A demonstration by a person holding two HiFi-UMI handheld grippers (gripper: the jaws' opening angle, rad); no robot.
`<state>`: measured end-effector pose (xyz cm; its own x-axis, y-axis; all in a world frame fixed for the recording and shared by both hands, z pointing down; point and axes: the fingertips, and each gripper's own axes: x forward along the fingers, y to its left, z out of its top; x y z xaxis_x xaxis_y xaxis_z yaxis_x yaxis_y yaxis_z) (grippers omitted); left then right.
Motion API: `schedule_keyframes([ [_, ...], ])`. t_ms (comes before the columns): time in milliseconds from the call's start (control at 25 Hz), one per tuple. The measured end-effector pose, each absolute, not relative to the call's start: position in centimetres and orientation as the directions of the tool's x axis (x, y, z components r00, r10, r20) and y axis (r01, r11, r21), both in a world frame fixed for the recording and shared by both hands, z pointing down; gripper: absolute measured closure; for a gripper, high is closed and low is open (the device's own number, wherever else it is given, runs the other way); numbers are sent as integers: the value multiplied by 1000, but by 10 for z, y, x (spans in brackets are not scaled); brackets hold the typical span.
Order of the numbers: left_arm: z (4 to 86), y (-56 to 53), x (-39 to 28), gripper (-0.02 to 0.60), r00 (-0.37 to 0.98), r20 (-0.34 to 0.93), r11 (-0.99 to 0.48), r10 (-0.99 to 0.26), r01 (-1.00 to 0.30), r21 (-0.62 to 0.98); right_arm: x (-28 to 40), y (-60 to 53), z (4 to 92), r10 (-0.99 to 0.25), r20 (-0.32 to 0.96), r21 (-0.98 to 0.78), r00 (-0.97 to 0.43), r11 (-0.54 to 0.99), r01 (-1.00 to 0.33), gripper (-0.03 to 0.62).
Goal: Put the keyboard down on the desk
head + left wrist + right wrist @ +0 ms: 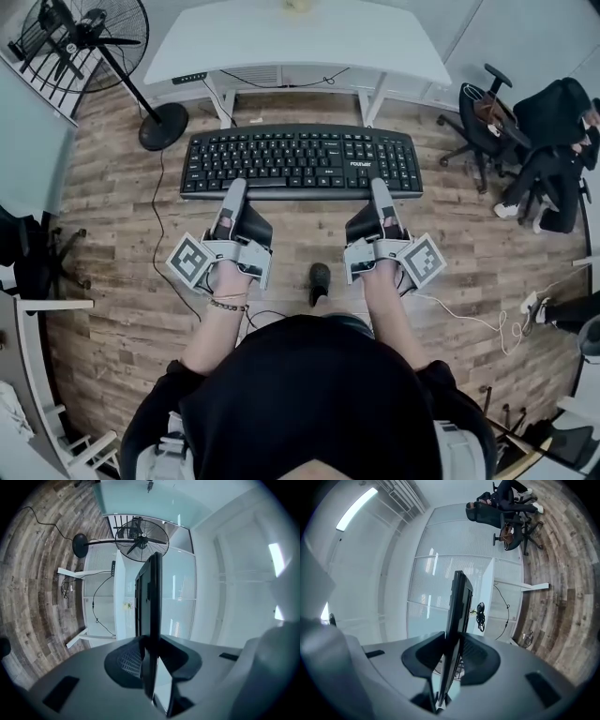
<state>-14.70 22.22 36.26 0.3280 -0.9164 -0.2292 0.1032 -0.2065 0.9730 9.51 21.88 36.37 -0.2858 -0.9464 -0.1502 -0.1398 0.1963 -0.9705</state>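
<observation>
A black keyboard (300, 161) hangs level in the air over the wooden floor, short of the white desk (300, 42). My left gripper (232, 192) is shut on its near edge left of the middle, and my right gripper (381, 192) is shut on the same edge toward the right. In the left gripper view the keyboard (151, 616) shows edge-on, pinched between the jaws. The right gripper view shows the keyboard (457, 625) the same way, with the desk (487, 597) beyond it.
A black standing fan (84, 37) stands at the far left beside the desk, its round base (163, 127) on the floor. Office chairs draped with dark clothes (534, 131) sit at the right. Cables (487, 323) trail over the floor. A power strip (189, 78) lies on the desk's left edge.
</observation>
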Motion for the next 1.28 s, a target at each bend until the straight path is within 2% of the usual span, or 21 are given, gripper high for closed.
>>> schedule_keyframes([
  [680,347,87,-87,483,306,-199,-182,-931,82,980,156,79,351,-942,-135,-976,-306,180,-123,493],
  [1280,350,88,-86,485,268,-241,-227,-933,83,970,157,72,352,-921,-181,-963,-346,237,-127,493],
])
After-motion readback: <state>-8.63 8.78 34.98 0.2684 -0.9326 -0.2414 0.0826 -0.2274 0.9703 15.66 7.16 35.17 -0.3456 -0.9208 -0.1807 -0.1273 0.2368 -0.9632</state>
